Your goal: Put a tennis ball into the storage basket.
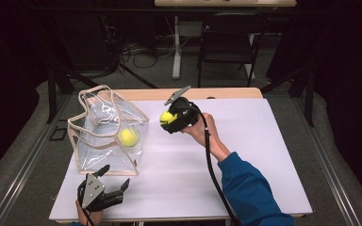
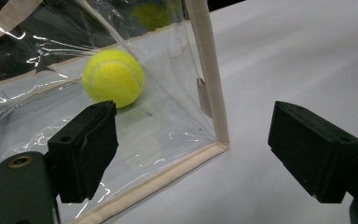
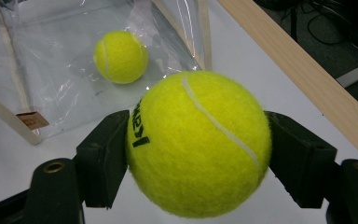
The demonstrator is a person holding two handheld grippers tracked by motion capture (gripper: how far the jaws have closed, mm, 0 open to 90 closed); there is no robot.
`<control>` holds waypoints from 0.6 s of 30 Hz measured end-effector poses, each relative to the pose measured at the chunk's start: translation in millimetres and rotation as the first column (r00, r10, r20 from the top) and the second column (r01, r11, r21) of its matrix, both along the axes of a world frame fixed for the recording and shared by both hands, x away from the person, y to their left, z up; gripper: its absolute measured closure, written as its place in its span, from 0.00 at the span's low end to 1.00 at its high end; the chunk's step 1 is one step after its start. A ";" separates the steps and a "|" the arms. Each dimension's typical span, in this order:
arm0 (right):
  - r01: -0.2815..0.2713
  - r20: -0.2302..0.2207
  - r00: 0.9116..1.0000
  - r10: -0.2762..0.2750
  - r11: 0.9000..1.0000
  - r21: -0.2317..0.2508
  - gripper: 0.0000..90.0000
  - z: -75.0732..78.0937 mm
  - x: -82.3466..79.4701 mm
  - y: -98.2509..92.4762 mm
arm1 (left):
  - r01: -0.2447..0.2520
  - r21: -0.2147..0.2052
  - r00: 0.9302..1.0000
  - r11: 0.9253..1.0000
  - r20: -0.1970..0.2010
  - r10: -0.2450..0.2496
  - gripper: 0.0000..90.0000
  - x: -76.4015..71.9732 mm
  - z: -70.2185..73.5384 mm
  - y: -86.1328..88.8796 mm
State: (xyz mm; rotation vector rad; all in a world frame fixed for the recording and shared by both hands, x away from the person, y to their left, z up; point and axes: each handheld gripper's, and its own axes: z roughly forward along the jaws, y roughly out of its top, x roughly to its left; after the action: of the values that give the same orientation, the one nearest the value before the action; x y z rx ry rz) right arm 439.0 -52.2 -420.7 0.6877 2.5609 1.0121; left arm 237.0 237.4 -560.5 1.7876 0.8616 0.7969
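At the left of the bench (image 1: 264, 141), near its front edge, the left gripper (image 1: 115, 178) rests low with its fingers (image 2: 86, 149) spread wide and nothing between them; in the left gripper view they straddle the near bottom corner of the clear bag (image 1: 104, 136) without touching it. The bag stands open-topped just beyond, its soft plastic walls creased and its cream-trimmed rim (image 1: 99, 92) sagging unevenly, and one tennis ball (image 1: 127, 137) already lies on its floor toward the right wall. Right of the bag and apart from it, the right gripper (image 1: 167, 117) is raised off the bench, its fingers (image 3: 105, 156) closed on the held ball (image 3: 198, 142) at its widest part, both pads pressing into the felt. Judged risks: the bag is unsupported, so a ball arriving against its right wall or rim could fold the wall inward or tip the bag leftward, and the opening could close. The left gripper is placed to steady the corner but grips nothing; if it stays clear, the bag may slide on the smooth white surface. The grip on a round, springy ball is held on two small contact patches only; a tilt or knock on the rim could roll it out, and it would bounce toward the far wooden edge (image 3: 303, 65). A release above the resting ball could also make the new one rebound out of the bag.
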 end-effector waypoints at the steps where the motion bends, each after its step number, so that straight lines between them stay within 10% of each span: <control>1: -0.004 0.004 1.000 0.004 1.000 -0.001 0.29 1.0 -0.3 0.4 | 0.000 -0.001 1.000 1.000 0.001 0.000 0.18 0.0 0.2 0.1; 18: -0.024 0.021 1.000 0.023 1.000 0.018 0.29 13.6 -3.3 6.1 | -0.002 -0.004 1.000 1.000 -0.002 0.002 0.18 0.7 -0.4 0.0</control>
State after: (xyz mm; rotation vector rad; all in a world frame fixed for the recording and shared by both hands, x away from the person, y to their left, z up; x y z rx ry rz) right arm 435.7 -46.1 -407.1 0.6502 2.5510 1.0458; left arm 237.7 237.4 -560.8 1.7844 0.8657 0.7938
